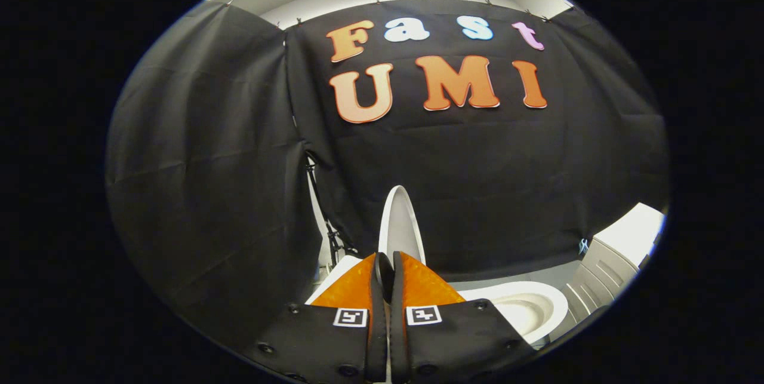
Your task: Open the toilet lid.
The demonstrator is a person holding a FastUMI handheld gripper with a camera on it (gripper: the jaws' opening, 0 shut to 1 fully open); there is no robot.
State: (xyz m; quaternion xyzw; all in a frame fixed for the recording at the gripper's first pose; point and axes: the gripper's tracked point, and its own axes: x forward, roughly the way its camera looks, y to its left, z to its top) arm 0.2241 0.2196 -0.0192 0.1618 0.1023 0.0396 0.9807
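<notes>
The white toilet lid (401,223) stands raised, nearly upright and seen edge-on, rising just beyond my fingertips. My gripper (386,263) has its two orange fingers (352,288) pressed close together, and the lid's edge runs down into the narrow gap between them. To the right of the fingers the white toilet bowl (525,306) lies uncovered, with its rim and hollow inside showing. The lower part of the lid is hidden behind the fingers.
A white ribbed cabinet (621,258) stands to the right of the bowl. A thin dark stand (325,223) rises by the cloth wall, left of the lid. Another white part of the toilet (337,273) shows left of the fingers.
</notes>
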